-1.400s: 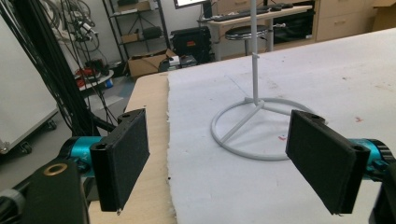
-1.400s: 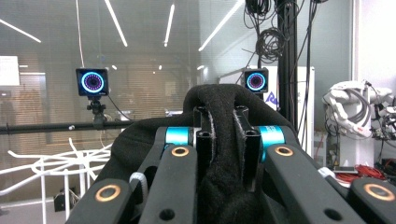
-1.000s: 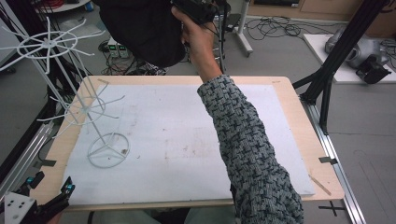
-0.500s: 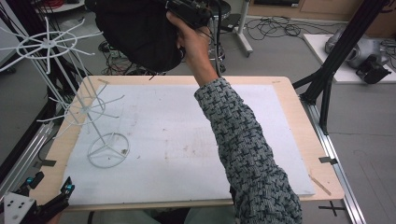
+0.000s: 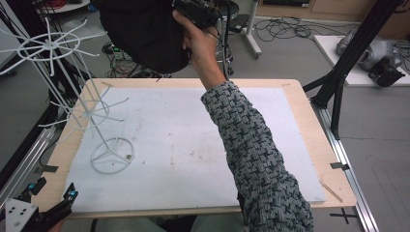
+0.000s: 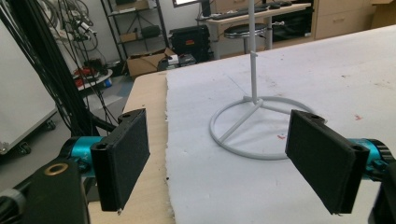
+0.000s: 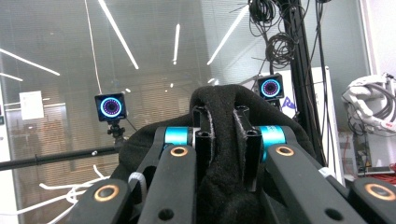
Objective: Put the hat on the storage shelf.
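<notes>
— While the right tool [image 5: 196,12] hangs at the frame's top centre, what's it doing?
— Clenched on the black cloth [image 5: 145,34], lifted beyond the worktop [image 5: 290,96].
— And the left tool [image 6: 219,154]?
— Released, bottom left.

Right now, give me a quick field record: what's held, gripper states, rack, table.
held item: black fabric hat, raised beyond the table's far edge
right gripper: shut on the hat, fabric pinched between the fingers
left gripper: open, nothing between the fingers, low at the table's near left corner
rack: white wire hat stand with ring base, upright on the left of the mat
surface: white mat on wooden table
</notes>
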Available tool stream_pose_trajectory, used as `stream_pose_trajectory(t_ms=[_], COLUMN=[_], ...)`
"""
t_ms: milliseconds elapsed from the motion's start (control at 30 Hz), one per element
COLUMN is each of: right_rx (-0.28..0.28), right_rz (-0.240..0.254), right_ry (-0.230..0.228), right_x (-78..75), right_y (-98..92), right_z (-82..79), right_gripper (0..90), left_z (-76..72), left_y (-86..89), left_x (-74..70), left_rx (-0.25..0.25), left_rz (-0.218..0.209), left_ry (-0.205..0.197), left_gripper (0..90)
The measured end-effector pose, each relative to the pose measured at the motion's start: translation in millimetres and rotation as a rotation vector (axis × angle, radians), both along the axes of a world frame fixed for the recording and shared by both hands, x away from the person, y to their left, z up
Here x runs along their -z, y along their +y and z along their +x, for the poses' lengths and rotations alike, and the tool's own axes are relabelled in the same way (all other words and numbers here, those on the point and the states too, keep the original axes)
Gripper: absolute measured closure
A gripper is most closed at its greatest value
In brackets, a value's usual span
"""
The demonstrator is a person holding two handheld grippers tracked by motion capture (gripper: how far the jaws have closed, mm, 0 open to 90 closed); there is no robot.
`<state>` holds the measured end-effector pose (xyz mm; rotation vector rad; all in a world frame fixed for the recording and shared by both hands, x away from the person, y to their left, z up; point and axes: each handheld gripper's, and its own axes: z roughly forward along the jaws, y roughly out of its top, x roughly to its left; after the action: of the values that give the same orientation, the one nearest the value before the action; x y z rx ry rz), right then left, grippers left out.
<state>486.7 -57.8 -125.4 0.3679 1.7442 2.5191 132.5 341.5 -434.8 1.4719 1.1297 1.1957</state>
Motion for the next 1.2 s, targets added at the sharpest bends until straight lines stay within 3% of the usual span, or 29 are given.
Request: stream_pose_trajectory(t_ms=[167, 333, 600, 1200], right_rx=[-0.012, -0.022, -0.022, -0.034], right_rz=[0.018, 0.002, -0.058, -0.086], right_ry=[-0.009, -0.017, -0.001, 0.066], right_x=[-6.3, -7.8, 2.5, 28.4], right_y=[0.3, 5.3, 15.9, 18.7], right_z=[-3.2, -6.3, -6.0, -2.4], right_gripper=[81.4, 81.3, 80.8, 76.6], left_z=[0.4, 0.5, 0.6, 3.0], left_y=[0.2, 0.1, 0.5, -1.1], left_x=[0.2, 0.2, 0.5, 0.8], left_rx=[0.0, 0.001, 0.002, 0.007], left_rz=[0.0, 0.0, -0.004, 0.001], left_ry=[0.002, 0.002, 0.002, 0.005], left_gripper=[21.6, 21.6, 21.6, 21.7])
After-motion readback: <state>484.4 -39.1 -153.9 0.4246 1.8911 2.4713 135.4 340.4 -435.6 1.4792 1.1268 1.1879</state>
